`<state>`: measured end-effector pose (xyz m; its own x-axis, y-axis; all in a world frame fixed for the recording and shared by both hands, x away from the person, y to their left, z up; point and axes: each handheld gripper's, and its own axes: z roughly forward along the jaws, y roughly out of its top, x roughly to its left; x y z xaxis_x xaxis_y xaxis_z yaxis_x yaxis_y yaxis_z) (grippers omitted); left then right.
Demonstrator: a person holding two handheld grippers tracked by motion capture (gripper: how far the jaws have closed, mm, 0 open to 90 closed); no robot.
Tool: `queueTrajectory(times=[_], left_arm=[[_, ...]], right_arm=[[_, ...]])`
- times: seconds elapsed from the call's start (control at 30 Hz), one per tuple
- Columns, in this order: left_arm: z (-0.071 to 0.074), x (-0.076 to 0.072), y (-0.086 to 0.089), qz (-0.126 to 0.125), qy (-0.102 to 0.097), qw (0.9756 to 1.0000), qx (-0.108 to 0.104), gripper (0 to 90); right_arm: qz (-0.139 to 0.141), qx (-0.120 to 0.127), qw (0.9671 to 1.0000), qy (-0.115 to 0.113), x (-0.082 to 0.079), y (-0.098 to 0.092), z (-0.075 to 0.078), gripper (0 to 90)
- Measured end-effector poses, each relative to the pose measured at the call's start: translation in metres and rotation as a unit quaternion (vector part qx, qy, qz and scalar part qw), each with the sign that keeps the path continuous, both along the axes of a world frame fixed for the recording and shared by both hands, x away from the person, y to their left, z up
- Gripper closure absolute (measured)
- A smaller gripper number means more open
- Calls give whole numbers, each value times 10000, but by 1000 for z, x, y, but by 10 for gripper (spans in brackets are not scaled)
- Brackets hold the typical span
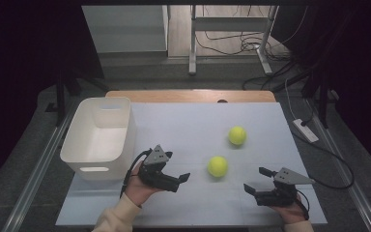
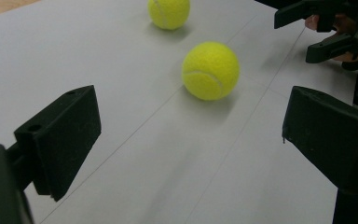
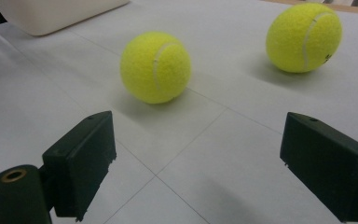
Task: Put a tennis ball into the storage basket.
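Left hand-held gripper [image 1: 186,178] wide, empty | right hand-held gripper [image 1: 254,180] wide, empty | nearer fuzzy yellow tennis ball [image 1: 218,166] lies between them, slightly far; your left is closer.

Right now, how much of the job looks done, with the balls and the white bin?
Nothing looks done: the white bin appears empty. Nothing is in hand: the left claw and right claw are open. Left: the near ball and far ball both lie on the table.
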<state>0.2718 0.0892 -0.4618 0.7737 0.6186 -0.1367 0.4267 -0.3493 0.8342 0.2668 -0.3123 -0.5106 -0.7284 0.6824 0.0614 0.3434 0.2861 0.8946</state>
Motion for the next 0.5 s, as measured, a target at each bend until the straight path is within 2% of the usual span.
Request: queueTrajectory(times=[0.5], left_arm=[[5,10,-18,-160,24,9999,60,52]], right_arm=[[1,6,10000,-13,0,0,0,104]])
